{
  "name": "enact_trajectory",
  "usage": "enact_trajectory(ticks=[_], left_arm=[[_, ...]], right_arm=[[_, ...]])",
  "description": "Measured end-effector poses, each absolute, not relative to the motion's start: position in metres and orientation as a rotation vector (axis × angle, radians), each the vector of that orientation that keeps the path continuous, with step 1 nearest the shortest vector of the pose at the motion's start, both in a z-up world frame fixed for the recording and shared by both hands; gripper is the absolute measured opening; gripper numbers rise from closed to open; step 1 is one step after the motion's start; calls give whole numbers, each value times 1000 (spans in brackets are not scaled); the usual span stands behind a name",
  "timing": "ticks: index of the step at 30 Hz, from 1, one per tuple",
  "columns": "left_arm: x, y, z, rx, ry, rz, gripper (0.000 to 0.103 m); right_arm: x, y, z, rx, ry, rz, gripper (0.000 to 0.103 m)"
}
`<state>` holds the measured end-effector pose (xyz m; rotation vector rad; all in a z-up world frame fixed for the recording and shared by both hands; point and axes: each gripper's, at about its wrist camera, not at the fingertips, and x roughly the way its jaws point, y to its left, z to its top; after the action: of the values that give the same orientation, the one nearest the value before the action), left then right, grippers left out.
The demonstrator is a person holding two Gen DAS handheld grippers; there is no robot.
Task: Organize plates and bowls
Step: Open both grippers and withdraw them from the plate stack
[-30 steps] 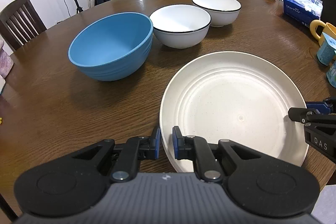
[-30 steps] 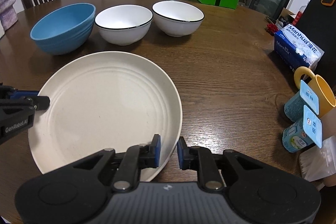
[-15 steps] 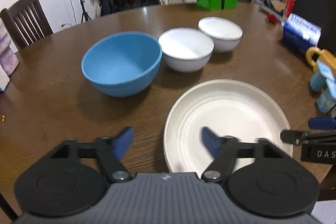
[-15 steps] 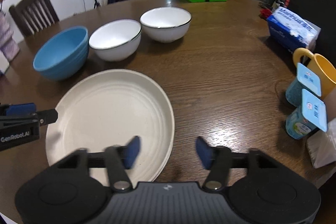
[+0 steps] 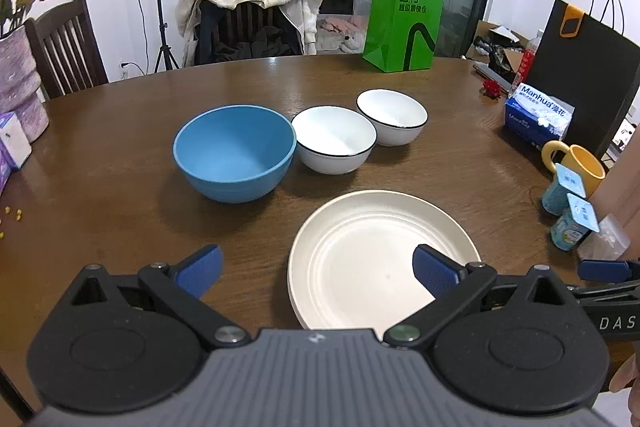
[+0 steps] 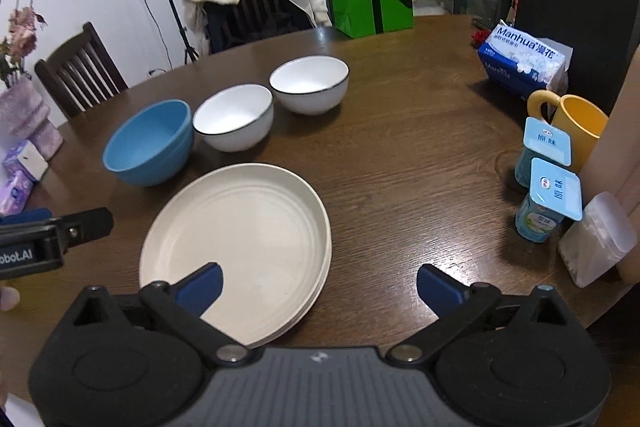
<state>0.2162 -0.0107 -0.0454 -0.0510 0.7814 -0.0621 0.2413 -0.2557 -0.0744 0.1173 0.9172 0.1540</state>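
Bowls stand in a row on the brown surface (image 5: 120, 155): a blue bowl (image 5: 234, 151) at the left, then two white bowls (image 5: 334, 139) (image 5: 392, 117) touching rim to rim. Nearer the cameras, cream plates (image 5: 372, 255) lie stacked flat, untouched. Left gripper (image 5: 316, 267) and right gripper (image 6: 318, 283) hover above the stack's opposite edges, fingers opening wide and holding nothing.

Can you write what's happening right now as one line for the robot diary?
left gripper: opening, empty | right gripper: opening, empty | plates: stacked on table | bowls: three in row, unstacked
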Motion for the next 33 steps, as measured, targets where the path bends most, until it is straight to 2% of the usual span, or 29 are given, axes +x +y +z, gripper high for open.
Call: enact_trajectory(ticks=[19, 33], left_arm=[[169, -3, -19, -80, 739, -27, 103], [170, 69, -13, -150, 721, 10, 103]], right_arm=[[196, -252, -40, 107, 835, 199, 103], [202, -212, -16, 140, 760, 137, 103]])
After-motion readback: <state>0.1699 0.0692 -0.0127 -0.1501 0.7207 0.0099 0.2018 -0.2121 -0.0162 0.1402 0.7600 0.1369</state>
